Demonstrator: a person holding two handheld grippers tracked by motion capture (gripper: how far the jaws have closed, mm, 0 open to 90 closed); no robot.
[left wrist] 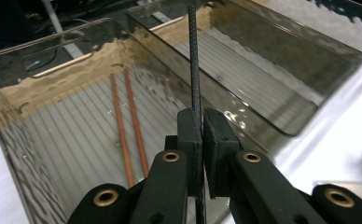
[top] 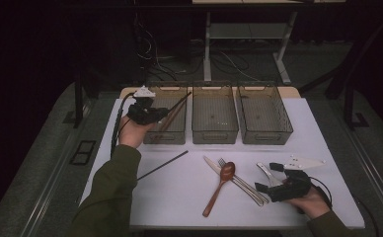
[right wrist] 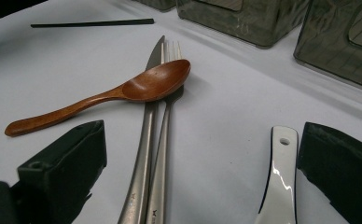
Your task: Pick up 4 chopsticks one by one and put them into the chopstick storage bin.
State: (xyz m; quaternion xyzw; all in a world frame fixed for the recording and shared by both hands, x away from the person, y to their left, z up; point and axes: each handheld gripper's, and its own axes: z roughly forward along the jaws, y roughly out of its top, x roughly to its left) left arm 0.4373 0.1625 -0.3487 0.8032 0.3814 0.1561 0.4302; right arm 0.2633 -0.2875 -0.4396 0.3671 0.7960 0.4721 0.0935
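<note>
Nearest to me in the high view are my two sleeves, coming up from the bottom edge onto the white bench. On my left, the left tongs are pressed together on a black chopstick, pinching it partway along its length. Its long axis runs straight out ahead of the tongs, and in the high view the free end slants up and to the right across the left bin, above the bin's floor. Two brown chopsticks already lie side by side on that bin's ribbed floor, roughly parallel to each other. A second black chopstick lies flat on the bench in front of the left bin, slanting from lower left to upper right.

On my right, the right tongs are spread wide and rest low over the bench, holding nothing; a white spoon handle lies just inside the right-hand one. Ahead of them a wooden spoon lies with its bowl on top of a metal knife and fork, which lie side by side.
</note>
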